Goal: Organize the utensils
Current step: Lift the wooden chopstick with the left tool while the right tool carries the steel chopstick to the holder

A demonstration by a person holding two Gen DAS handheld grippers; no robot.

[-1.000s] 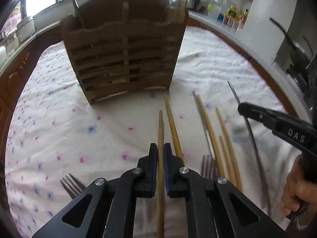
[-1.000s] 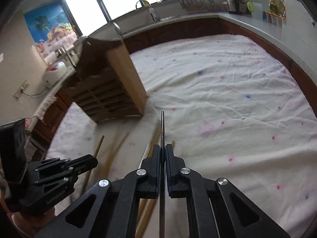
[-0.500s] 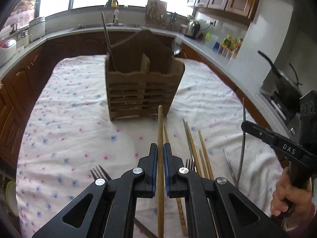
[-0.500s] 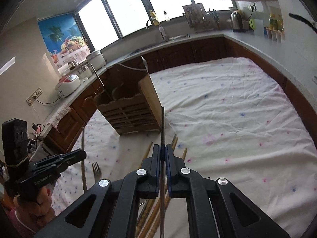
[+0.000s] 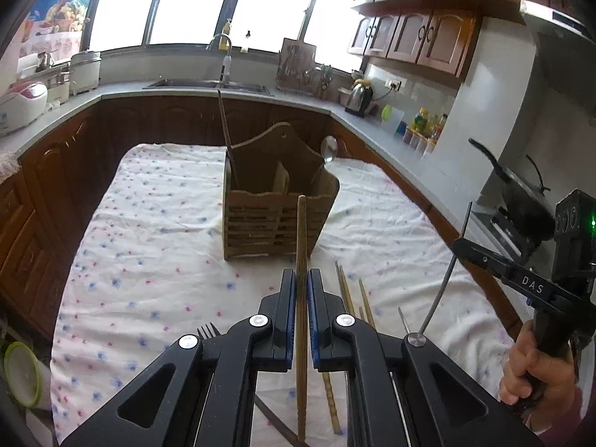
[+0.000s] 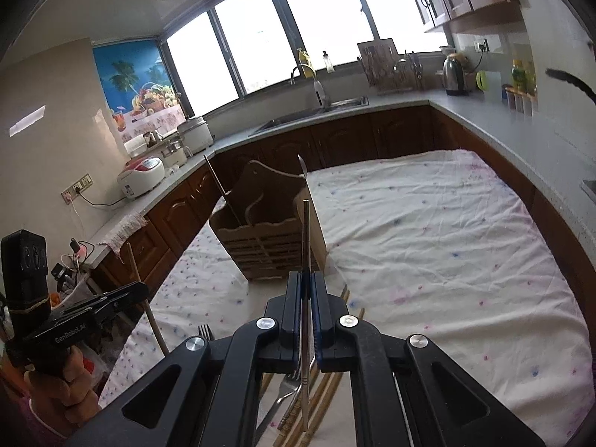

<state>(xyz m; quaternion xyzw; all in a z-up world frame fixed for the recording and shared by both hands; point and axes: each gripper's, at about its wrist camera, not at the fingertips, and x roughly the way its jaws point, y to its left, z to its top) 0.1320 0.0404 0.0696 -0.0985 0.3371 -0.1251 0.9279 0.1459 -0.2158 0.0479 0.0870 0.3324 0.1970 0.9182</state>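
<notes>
My left gripper (image 5: 302, 273) is shut on a wooden chopstick (image 5: 301, 231) that points at the wooden utensil holder (image 5: 260, 219). A dark stick (image 5: 224, 130) and a spoon (image 5: 329, 148) stand in the holder. My right gripper (image 6: 306, 275) is shut on a thin metal chopstick (image 6: 305, 231), held above the cloth in front of the holder (image 6: 260, 246). Several wooden chopsticks (image 5: 348, 294) and a fork (image 5: 208, 330) lie on the cloth. Each gripper shows in the other's view: right gripper (image 5: 462, 244), left gripper (image 6: 141, 288).
The table wears a white flowered cloth (image 5: 149, 246), with wide bare cloth to the right of the holder (image 6: 447, 242). A second fork (image 6: 287, 383) lies under my right gripper. Brown cabinets and grey counter (image 5: 123, 91) ring the table; a pan (image 5: 521, 193) sits at far right.
Both grippers have risen and drawn back from the holder with their chopsticks held. The holder now looks smaller and farther away, and more of the kitchen shows.
</notes>
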